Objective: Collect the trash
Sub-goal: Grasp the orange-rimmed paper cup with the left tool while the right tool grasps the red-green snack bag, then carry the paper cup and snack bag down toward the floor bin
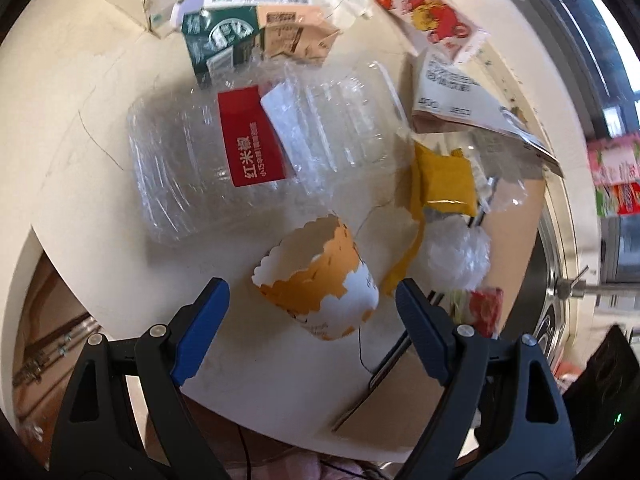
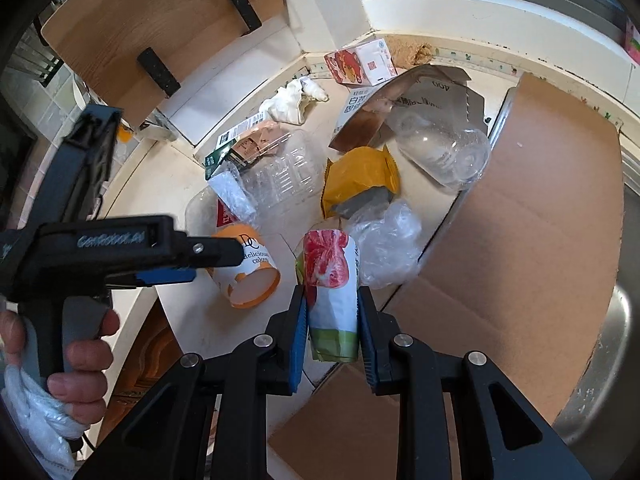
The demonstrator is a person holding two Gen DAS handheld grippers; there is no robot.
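Note:
On the cream counter [image 1: 100, 100] lies a pile of trash. An orange and white paper cup [image 1: 320, 280] rests on its side, just ahead of and between the blue pads of my left gripper [image 1: 310, 288], which is open and not touching it. In the right wrist view the same cup [image 2: 248, 276] shows beside the left gripper [image 2: 200, 262], which a hand [image 2: 84, 352] holds. My right gripper [image 2: 332, 300] is shut on a red, white and green snack packet [image 2: 328, 256], lifted upright above the counter's front edge.
A crushed clear bottle with a red label [image 1: 224, 152], a green carton [image 1: 216, 40], a yellow packet [image 1: 444, 176], clear plastic wrap [image 1: 456, 256] and a clear jar [image 2: 444, 152] lie around. A cardboard box [image 2: 540, 220] stands at the right. The hand also clutches a white bag [image 2: 36, 420].

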